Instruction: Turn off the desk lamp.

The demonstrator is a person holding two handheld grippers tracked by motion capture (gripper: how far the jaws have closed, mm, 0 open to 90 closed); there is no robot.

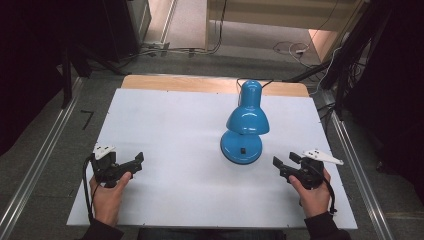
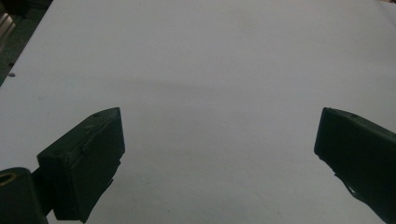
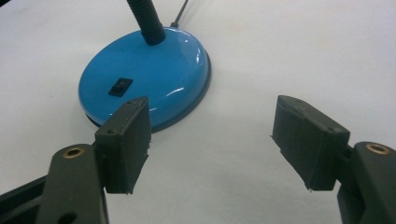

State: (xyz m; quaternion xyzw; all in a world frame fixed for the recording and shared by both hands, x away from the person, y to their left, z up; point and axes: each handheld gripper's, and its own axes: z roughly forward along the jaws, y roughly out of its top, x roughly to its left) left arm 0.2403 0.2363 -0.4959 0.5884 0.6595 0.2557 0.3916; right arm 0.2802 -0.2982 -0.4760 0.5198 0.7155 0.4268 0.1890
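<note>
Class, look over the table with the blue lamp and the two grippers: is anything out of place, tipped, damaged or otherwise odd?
Nothing stands out. The lamp stands upright on its round base, shade bent forward over it, with no visible damage. The left gripper and right gripper are open, each held clear of the lamp above the white table.

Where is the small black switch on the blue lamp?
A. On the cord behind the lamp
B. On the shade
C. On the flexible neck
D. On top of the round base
D: the switch sits on the upper surface of the round base, in front of where the neck rises; the right gripper is open just short of the base, not touching it.
</note>
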